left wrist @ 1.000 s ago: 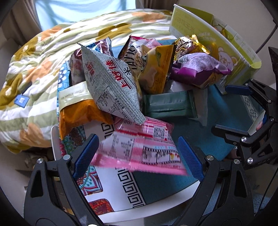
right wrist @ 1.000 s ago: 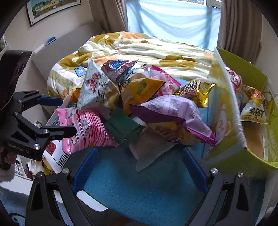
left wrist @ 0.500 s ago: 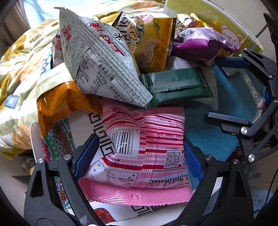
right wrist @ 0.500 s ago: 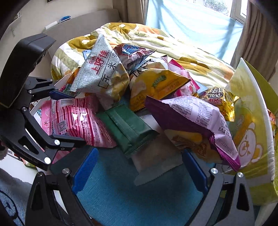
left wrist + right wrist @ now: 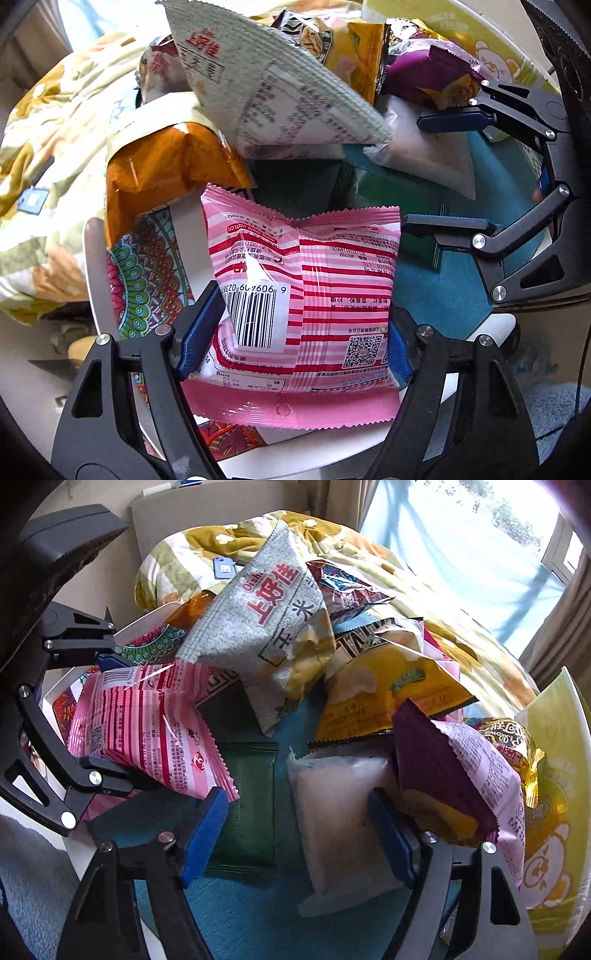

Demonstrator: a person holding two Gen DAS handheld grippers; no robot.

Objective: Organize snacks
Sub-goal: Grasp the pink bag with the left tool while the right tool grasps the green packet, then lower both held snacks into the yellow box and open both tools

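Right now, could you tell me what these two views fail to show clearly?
- Green packet: right view, its top hidden under the pink bag and grey bag.
- Box: right view, inside cut off by the edge.
- Orange bag: left view, label hidden under the grey bag.

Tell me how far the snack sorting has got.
Early stage. Done: little that shows; the yellow box is seen only from outside. In hand: the left gripper has just been closing and pinches the pink striped packet; the right gripper has just been closing around the green packet and white pouch, grip unclear. Left: the heap, including the grey Oishi bag.
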